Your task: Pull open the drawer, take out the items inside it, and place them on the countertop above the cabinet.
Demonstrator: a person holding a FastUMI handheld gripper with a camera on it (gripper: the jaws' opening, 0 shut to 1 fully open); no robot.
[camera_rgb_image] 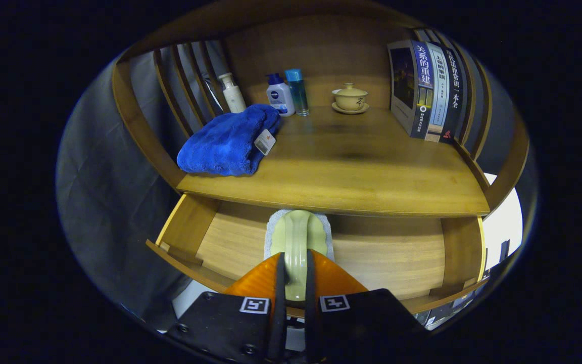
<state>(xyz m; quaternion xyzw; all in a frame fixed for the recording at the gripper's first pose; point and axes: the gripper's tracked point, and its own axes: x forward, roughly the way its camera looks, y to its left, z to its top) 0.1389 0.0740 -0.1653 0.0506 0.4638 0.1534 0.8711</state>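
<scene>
My gripper (296, 275) points into the open wooden drawer (392, 258), and my two fingers are closed on the raised handle of a pale green brush with a white pad underneath (298, 235); both fingers press its narrow handle from either side. The brush sits over the drawer's floor, just in front of the lip of the wooden countertop (351, 172), roughly a third of the way along the drawer from its left wall. I cannot tell whether the pad rests on the floor or is lifted off it.

The drawer floor to the right of the brush is bare wood up to the right wall, and a narrower bare strip lies to its left. The countertop's front edge overhangs the back part of the drawer, right above the brush's far end.

On the countertop, the middle is open wood. A folded blue fleece towel with a white tag (230, 141) lies at the left front. Behind it, against the back panel, stand a white pump bottle (232, 92), a white bottle with a blue cap (279, 96) and a slim blue bottle (297, 92). A cream lidded teacup on a saucer (350, 98) sits further right, and a row of upright books (430, 91) leans at the right side.
</scene>
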